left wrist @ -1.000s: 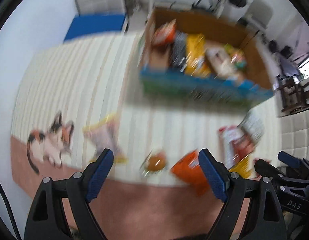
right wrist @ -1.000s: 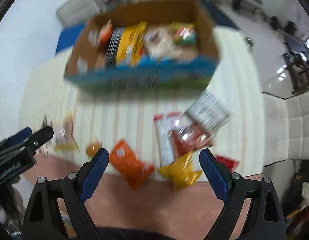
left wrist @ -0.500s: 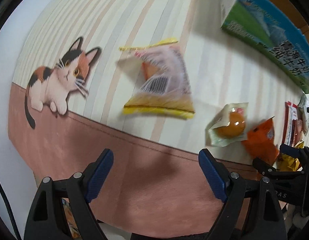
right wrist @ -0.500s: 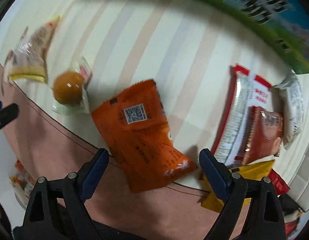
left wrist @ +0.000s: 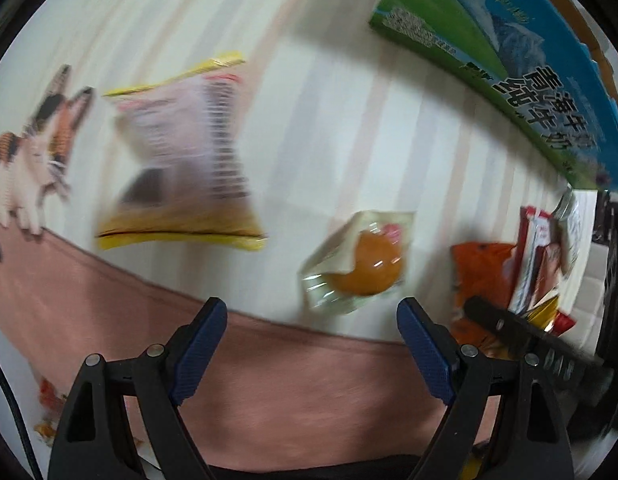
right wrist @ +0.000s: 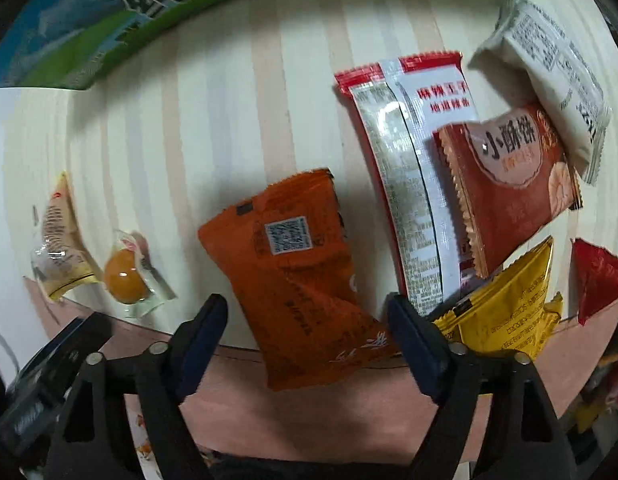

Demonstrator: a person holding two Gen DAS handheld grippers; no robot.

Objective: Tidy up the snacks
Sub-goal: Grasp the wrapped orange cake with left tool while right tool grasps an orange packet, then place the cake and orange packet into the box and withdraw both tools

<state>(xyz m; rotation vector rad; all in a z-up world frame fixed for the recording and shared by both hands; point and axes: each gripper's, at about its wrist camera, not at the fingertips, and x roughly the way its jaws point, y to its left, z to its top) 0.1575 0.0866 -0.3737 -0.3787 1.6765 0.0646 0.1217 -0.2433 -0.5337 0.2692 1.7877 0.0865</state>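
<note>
Reaching down over the loose snacks, both grippers are at the pick-up step — nothing is held yet. The right gripper (right wrist: 307, 316) has just been closing its jaws a little, and they stand open astride the lower end of the orange pack (right wrist: 293, 276), pads apparently not yet pressing it. The left gripper (left wrist: 311, 320) is open and empty above the mat (left wrist: 349, 120), with the egg pouch (left wrist: 359, 264) just ahead of its right finger and the yellow-edged bag (left wrist: 181, 168) further off to the left.

The box (left wrist: 509, 52) — green and blue printed card — stands at the far edge of the mat; I judge the snacks are bound for it.

Next, the right jaws likely need to sink and pinch the orange pack across its width. It is crinkled foil, puffy and slippery, so a grip near the sealed end may hold better. The left would have to shift right to centre on the egg pouch: clear, glossy film round a smooth, rounded yolk-coloured lump, liable to slide.

Beside the orange pack lie a long red-and-silver pack (right wrist: 405, 184), a brick-red biscuit pack (right wrist: 509, 184) overlapping it, a white pack (right wrist: 549, 72), and a yellow pack (right wrist: 505, 312).
</note>
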